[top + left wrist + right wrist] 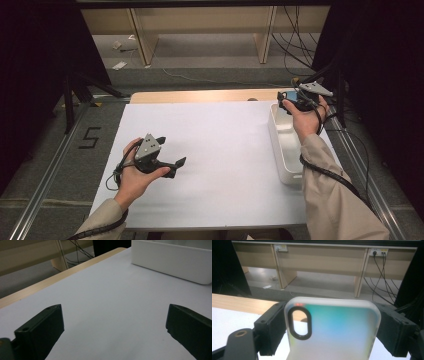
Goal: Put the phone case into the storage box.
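A translucent phone case (pixel 332 332) with a teal-to-white tint and an oval camera cutout stands upright between the black jaws of my right gripper (pixel 332 330), which is shut on its two long edges. From above, my right gripper (pixel 289 103) hovers over the far end of the white bin (pixel 281 150), the case (pixel 290 96) a small bluish patch in it. My left gripper (pixel 170 151) is held low over the left-middle of the white sheet, open, with bare sheet between its two jaws (pixel 113 327).
The long white bin (pixel 175 262) lies along the sheet's right edge. A strip of wooden tabletop (pixel 200 96) runs behind the sheet. Beyond the table are a wooden bench, wall sockets and trailing cables (pixel 377 282). Metal rails flank the table on both sides.
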`<control>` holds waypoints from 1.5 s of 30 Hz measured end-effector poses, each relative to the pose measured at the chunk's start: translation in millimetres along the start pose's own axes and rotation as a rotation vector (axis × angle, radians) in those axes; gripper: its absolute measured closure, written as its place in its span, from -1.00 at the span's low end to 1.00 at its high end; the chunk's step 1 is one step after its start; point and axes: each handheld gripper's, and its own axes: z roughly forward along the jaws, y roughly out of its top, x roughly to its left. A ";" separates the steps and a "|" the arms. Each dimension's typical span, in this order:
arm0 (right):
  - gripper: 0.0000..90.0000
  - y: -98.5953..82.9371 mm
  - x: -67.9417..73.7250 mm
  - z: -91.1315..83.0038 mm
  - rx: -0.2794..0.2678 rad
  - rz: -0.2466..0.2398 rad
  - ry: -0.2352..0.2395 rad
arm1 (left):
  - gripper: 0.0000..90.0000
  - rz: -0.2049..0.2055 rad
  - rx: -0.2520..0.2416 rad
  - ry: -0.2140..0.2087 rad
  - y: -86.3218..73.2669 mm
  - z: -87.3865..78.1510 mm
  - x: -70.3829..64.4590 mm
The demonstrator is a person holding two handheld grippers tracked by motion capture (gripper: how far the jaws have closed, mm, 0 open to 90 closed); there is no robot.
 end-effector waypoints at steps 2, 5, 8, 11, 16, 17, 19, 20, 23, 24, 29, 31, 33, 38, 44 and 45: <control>-0.59 -0.2 0.5 1.1 0.002 0.001 0.002 | -0.98 0.000 -0.002 0.000 0.2 -0.1 0.0; -0.59 -0.6 1.0 2.8 0.005 0.003 0.002 | -0.98 -0.001 -0.002 0.000 0.2 -0.2 0.0; -0.59 -0.8 1.4 4.2 0.007 0.004 0.000 | -0.98 -0.001 -0.002 -0.001 0.1 -0.2 0.1; -0.59 -1.4 1.2 5.4 0.009 0.004 0.000 | -0.98 -0.001 -0.002 -0.001 0.1 -0.1 0.2; -0.59 -2.9 0.6 7.3 0.016 0.008 -0.005 | -0.98 -0.001 -0.002 0.000 0.1 -0.1 0.0; -0.59 -3.3 0.4 7.9 0.017 0.006 -0.005 | -0.98 -0.001 -0.001 0.000 0.1 0.0 0.0; -0.59 -3.6 0.6 8.6 0.018 0.006 -0.005 | -0.98 -0.001 -0.002 0.000 0.1 0.0 -0.1; -0.59 -3.7 0.6 8.9 0.019 0.006 -0.006 | -0.98 -0.001 -0.002 0.001 0.2 -0.1 0.1; -0.59 -4.7 1.1 10.2 0.022 0.004 -0.008 | -0.98 -0.001 -0.001 -0.001 0.0 0.0 0.2; -0.59 -5.3 1.5 10.9 0.025 0.004 -0.007 | -0.98 0.000 -0.001 -0.001 -0.1 0.1 0.2; -0.59 -6.8 1.7 13.1 0.029 0.001 -0.009 | -0.98 -0.003 -0.003 -0.001 0.1 0.0 0.2; -0.59 -7.7 2.0 13.9 0.034 0.000 -0.010 | -0.98 -0.003 -0.002 -0.001 0.0 0.0 0.3; -0.59 -8.4 2.1 15.0 0.034 0.001 -0.010 | -0.98 -0.005 -0.001 -0.002 -0.2 0.1 0.0; -0.59 -10.4 2.2 16.4 0.041 -0.002 -0.015 | -0.98 -0.006 -0.001 -0.002 -0.2 0.1 0.0; -0.59 -12.1 1.6 17.5 0.046 0.001 -0.016 | -0.98 -0.003 0.000 -0.002 -0.1 0.3 -0.1; -0.59 -12.5 1.3 17.9 0.047 0.001 -0.015 | -0.98 -0.004 0.000 -0.002 -0.2 0.4 -0.1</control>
